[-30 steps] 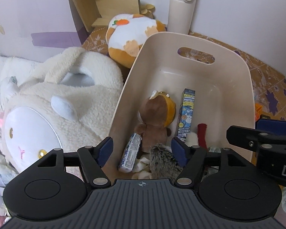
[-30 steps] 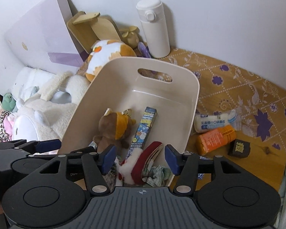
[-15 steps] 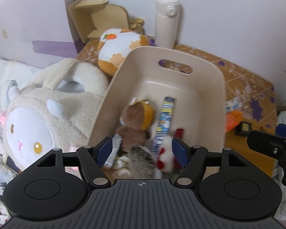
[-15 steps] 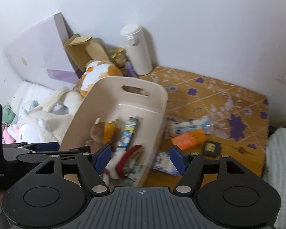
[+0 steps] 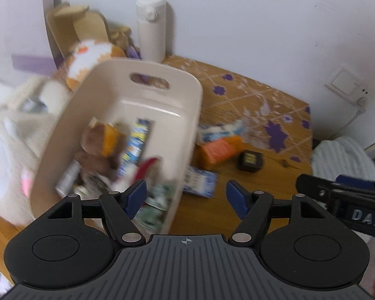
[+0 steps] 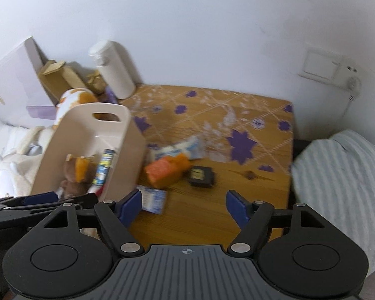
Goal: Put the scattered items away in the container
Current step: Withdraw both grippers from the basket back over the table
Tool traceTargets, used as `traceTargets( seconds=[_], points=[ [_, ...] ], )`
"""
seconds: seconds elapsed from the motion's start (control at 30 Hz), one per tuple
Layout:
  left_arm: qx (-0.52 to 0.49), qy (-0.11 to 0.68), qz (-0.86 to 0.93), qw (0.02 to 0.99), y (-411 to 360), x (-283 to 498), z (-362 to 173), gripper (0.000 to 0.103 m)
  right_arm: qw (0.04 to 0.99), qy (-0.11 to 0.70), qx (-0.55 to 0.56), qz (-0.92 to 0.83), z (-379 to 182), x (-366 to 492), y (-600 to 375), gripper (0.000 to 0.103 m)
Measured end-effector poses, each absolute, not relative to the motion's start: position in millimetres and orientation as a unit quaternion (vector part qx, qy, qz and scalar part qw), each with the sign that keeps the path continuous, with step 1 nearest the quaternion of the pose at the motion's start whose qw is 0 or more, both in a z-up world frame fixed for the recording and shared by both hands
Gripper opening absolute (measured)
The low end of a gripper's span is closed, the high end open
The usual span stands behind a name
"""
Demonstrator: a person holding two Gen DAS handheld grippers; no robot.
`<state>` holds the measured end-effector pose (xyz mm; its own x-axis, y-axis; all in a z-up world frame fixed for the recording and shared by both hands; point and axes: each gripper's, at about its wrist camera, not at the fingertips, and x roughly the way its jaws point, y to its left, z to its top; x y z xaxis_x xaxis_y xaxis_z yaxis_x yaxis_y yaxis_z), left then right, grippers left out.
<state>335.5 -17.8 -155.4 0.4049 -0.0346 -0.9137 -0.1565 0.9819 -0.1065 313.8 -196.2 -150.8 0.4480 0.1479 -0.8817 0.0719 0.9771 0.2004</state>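
Here, smooth cream bin [image 5: 187, 100] w/ plush bear [image 5: 100, 147]; both grippers—left [image 5: 186, 195], right [image 6: 183, 203]—fingers apart, empty.

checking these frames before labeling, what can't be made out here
1. Left wrist view: the near contents of the bin are smeared by motion blur and partly behind the left gripper.
2. Both views: print on the blue-and-white packet, orange package and small black box is too blurred to read.
3. Left wrist view: the right gripper is cut by the frame edge.
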Motion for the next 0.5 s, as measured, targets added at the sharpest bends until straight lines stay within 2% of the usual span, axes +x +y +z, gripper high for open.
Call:
traceTargets(
  seconds=[0.33,0.5],
  points=[
    [-0.227,0.561,0.114,0.788,-46.9,338.7,-195.1,0.073,0.826,0.552,0.108,0.020,-189.8,323.2,-240.7,0.076],
    [-0.286,0.540,0.162,0.775,-50.5,348.4,-220.4,0.073,0.818,0.562,0.115,0.030,-216.8,340.7,-252.2,0.076]
  ],
)
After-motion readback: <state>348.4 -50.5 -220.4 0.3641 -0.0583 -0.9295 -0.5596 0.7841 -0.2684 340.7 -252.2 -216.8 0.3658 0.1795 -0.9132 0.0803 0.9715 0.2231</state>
